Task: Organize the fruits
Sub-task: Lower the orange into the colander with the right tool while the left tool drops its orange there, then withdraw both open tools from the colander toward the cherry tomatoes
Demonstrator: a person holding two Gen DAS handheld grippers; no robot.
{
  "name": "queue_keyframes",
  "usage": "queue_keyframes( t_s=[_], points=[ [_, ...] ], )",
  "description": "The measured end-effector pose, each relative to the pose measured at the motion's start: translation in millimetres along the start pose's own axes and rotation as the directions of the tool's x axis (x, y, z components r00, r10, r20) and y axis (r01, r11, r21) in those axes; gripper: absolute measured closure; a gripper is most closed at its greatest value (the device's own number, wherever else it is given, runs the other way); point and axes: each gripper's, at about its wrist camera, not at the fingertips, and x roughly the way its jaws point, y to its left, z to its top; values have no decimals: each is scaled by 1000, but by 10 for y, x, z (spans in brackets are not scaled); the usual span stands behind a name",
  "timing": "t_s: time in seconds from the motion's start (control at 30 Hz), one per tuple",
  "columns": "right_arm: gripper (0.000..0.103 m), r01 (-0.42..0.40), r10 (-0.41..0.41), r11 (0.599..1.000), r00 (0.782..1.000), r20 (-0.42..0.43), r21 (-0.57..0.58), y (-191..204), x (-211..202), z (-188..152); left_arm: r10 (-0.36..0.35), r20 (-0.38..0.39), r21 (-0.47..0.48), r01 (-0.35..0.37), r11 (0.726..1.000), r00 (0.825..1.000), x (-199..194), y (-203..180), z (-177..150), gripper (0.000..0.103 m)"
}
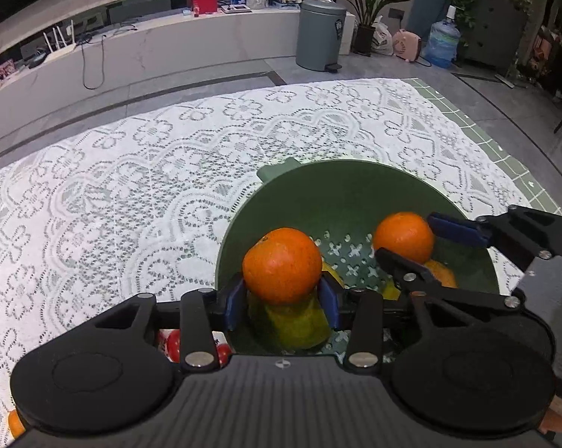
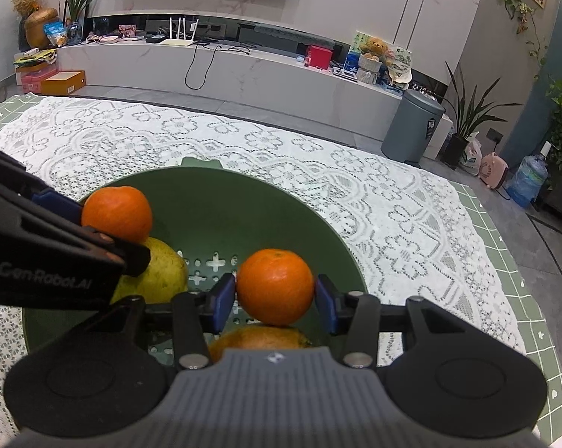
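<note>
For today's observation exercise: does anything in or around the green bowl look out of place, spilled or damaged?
Nothing stands out. The green colander bowl sits upright on the lace tablecloth; each claw has an orange between its pads, over a pear and other fruit inside. No spills or damage.

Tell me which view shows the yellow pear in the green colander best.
The right wrist view: the pear shows its rounded yellow side in the green colander, partly behind the left hand-held gripper. The left wrist view shows only its lower part beneath an orange.
</note>
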Motion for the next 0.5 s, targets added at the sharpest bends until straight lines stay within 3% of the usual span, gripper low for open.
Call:
queue_keyframes(
  t_s=[0.2,0.5],
  points=[
    [53,-2,2,1000,1000,24,-17,44,-28,-3,22,11,-2,-22,1000,1000,22,-4,26,49],
    [45,1,0,1000,999,35,-12,47,-52,-10,28,59,-2,-28,1000,998,-52,-52,38,34]
  ],
)
